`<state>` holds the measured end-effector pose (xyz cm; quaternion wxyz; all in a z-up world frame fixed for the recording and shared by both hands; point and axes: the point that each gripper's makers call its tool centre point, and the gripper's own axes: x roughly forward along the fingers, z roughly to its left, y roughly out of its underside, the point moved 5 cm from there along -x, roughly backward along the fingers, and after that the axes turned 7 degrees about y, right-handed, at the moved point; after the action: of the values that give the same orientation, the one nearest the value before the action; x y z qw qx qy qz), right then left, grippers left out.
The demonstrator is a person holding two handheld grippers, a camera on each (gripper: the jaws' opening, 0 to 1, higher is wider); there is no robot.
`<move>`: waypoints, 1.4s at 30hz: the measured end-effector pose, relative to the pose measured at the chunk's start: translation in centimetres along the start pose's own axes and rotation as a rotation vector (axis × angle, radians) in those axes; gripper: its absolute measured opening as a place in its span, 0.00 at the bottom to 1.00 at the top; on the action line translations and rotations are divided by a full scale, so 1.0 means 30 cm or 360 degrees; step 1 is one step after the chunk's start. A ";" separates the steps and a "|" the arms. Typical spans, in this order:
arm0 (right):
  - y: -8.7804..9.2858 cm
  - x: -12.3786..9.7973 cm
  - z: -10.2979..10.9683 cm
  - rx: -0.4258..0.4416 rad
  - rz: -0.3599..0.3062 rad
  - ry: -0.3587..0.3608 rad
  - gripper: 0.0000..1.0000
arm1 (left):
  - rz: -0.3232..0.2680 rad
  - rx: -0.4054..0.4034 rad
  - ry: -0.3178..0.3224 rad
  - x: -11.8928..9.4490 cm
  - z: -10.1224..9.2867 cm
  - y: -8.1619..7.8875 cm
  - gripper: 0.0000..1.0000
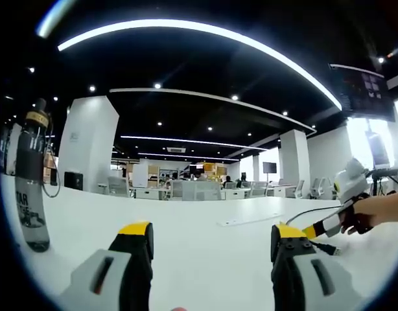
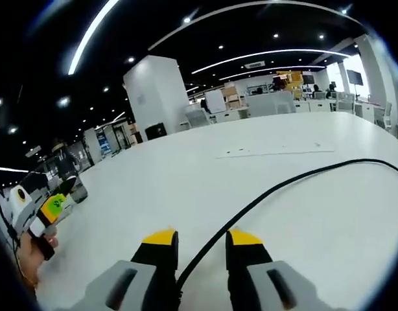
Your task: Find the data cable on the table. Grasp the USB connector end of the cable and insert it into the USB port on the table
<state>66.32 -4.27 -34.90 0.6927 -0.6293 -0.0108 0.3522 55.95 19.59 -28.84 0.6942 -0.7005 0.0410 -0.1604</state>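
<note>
A black data cable (image 2: 277, 189) runs across the white table (image 2: 186, 181) and passes between my right gripper's (image 2: 203, 238) yellow-tipped jaws, which stand partly apart with a gap on each side of it. In the left gripper view, the right gripper (image 1: 328, 223) comes in from the right, held by a hand (image 1: 380, 210) low over the table. The cable's dark end (image 1: 325, 247) lies just beneath it. My left gripper (image 1: 212, 230) is open wide with nothing between its jaws. A flat narrow strip (image 1: 251, 220) is set in the tabletop ahead; I cannot make out its ports.
A dark drinks bottle (image 1: 32, 175) stands upright at the table's left. In the right gripper view the left gripper (image 2: 46, 217) and the hand holding it (image 2: 30, 256) sit at the far left. Beyond the table are office desks, chairs and white pillars.
</note>
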 end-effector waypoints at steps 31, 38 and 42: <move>-0.028 -0.037 -0.030 0.0400 -0.0013 0.0022 0.07 | 0.0044 0.0015 0.0040 0.008 -0.024 0.015 0.74; -0.047 -0.057 -0.002 0.0424 -0.0059 0.0001 0.06 | 0.0064 0.0054 0.0051 0.012 -0.032 0.025 0.74; -0.056 -0.065 0.023 0.0480 -0.0097 -0.0030 0.06 | 0.0074 0.0077 0.0057 0.016 -0.035 0.029 0.74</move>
<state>65.35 -4.57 -32.43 0.7896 -0.5142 0.0166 0.3345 56.26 18.42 -29.64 0.7137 -0.6793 0.0658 -0.1577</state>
